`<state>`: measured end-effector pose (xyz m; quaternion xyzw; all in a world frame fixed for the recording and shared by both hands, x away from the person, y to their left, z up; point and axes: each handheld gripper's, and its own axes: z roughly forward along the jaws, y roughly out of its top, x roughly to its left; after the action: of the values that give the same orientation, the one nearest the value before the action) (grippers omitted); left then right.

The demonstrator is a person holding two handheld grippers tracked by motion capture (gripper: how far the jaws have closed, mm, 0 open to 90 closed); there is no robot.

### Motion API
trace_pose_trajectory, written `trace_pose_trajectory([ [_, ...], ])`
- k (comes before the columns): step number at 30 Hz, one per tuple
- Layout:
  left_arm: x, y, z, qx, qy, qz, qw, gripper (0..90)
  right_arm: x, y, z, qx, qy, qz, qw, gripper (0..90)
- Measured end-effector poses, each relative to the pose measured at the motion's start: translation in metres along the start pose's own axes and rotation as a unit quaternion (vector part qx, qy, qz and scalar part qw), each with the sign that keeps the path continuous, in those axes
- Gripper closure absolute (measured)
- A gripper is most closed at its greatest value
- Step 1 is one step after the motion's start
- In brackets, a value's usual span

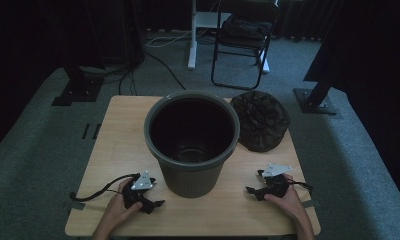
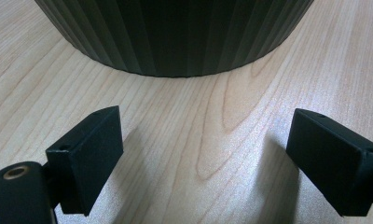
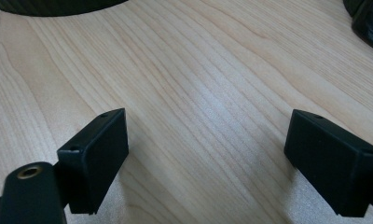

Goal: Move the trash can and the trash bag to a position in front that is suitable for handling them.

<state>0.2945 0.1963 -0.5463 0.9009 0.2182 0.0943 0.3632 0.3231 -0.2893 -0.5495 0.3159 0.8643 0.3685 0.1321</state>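
A large dark grey ribbed bin (image 1: 192,142) stands in the middle of the wooden table (image 1: 113,145), open and seemingly empty. A crumpled black bag (image 1: 260,120) lies to its right at the back. My left gripper (image 1: 150,192) rests on the table at the front left, close to the bin's base (image 2: 175,37), open with nothing between its jaws. My right gripper (image 1: 255,182) rests at the front right, also open over bare wood, with the bag's edge (image 3: 369,21) at the top right of its view.
Beyond the table stand a black folding chair (image 1: 243,40) with something dark on its seat, a white stand (image 1: 193,35), cables on the grey carpet, and two black stand bases (image 1: 315,102). The table's front edge runs just under the person's hands.
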Motion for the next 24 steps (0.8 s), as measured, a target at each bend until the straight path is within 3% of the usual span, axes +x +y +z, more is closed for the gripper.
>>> trace_pose_trajectory([
  [17, 0.0000, 0.0000, 0.0000, 0.000, 0.000, 0.000, 1.0000, 10.9, -0.0004, 0.0008, -0.0005, 0.002, 0.004, -0.006, 1.0000, 14.2],
  [24, 0.0001, 0.0000, 0.0000, 0.000, 0.000, 0.000, 1.0000, 10.9, -0.0034, 0.0073, -0.0062, -0.010, -0.009, -0.014, 0.9998, 22.0],
])
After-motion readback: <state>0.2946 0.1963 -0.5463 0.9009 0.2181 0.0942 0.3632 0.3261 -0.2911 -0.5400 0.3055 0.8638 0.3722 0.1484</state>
